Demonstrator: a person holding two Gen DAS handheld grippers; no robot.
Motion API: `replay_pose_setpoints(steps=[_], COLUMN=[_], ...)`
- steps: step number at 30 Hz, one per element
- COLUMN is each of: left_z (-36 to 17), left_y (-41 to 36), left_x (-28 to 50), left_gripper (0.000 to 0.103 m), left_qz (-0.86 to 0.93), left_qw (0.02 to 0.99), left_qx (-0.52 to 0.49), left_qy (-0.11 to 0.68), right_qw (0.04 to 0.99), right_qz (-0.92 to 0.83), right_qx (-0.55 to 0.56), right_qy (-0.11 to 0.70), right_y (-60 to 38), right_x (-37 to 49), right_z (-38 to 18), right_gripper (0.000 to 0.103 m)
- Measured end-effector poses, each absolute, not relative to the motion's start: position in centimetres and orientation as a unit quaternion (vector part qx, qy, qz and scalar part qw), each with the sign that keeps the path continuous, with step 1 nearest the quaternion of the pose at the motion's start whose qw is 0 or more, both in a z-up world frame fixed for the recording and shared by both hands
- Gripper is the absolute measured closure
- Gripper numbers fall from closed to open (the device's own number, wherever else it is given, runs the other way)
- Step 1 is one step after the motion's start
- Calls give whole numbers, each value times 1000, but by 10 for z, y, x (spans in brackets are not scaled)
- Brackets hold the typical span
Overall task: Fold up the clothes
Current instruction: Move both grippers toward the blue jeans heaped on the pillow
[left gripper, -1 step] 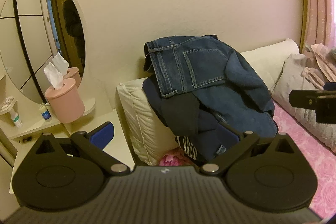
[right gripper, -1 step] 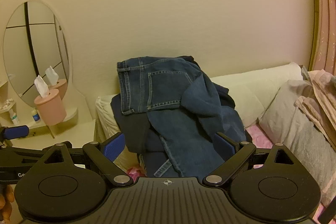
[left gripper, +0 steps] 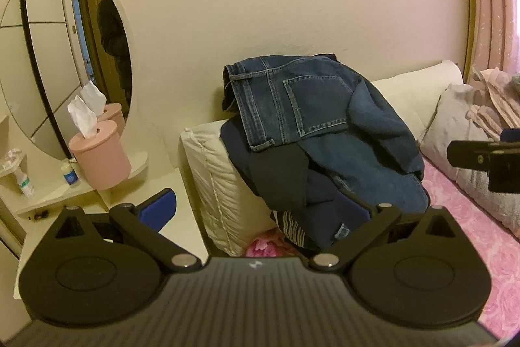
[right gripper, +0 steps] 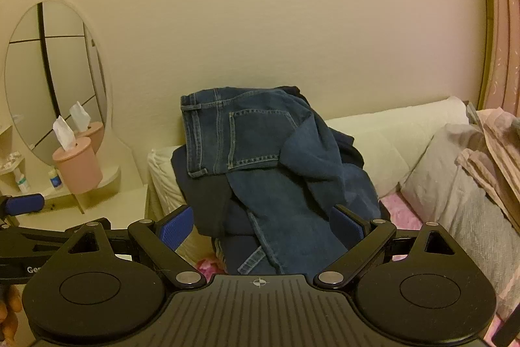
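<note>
Two grippers are seen held short of a heap of clothes; the left gripper [left gripper: 256, 210] is spread wide with nothing between its blue pads [left gripper: 159, 208], and the right gripper [right gripper: 261, 225] is likewise held apart and empty, its blue pads [right gripper: 177, 225] framing the lower edge of the heap without touching it. From the right wrist camera, part of the left gripper [right gripper: 22, 205] is caught at 9 o'clock; from the left wrist camera, a black part of the right gripper [left gripper: 487, 158] is caught at 3 o'clock.

Just beyond the fingers, at 12 o'clock, the pile of clothes [left gripper: 325, 158] is slumped against a cream pillow [left gripper: 221, 184] on a bed with a pink floral cover [left gripper: 471, 233]; blue jeans [right gripper: 237, 135] are laid on top with a back pocket showing, darker navy garments [left gripper: 273, 178] are bunched beneath, and a striped piece [left gripper: 292, 226] is seen at the bottom edge.

At 3 o'clock a grey pillow [right gripper: 455, 178] is propped with pinkish fabric [right gripper: 494, 145] draped over it; at 9 o'clock a pink tissue holder [left gripper: 100, 155] and small bottles [left gripper: 70, 174] are set on a pale dressing table [left gripper: 91, 194], backed by an oval mirror [left gripper: 65, 54]; farthest off, a cream wall [right gripper: 260, 21] is seen, with a pink curtain [left gripper: 494, 5] at 2 o'clock.
</note>
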State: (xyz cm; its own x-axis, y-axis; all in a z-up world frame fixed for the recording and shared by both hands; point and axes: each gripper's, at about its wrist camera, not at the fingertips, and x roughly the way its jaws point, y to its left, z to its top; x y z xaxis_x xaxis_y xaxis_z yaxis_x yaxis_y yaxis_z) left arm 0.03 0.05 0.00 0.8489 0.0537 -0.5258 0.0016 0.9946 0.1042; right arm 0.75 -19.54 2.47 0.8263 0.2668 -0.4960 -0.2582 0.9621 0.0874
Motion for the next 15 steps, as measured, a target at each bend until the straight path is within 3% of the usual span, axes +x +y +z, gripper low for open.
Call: replay_pose_setpoints(steps=[15], left_z=[-10], left_y=[19], left_x=[9], left_gripper=[1], left_qz=[-18], left_qw=[959], left_qx=[8], left_qy=[282], right_qw=[954], right_qz=[130], right_qx=[20], right_qy=[269], right_y=[-190], right_x=[14], right_z=[17], right_gripper=[10])
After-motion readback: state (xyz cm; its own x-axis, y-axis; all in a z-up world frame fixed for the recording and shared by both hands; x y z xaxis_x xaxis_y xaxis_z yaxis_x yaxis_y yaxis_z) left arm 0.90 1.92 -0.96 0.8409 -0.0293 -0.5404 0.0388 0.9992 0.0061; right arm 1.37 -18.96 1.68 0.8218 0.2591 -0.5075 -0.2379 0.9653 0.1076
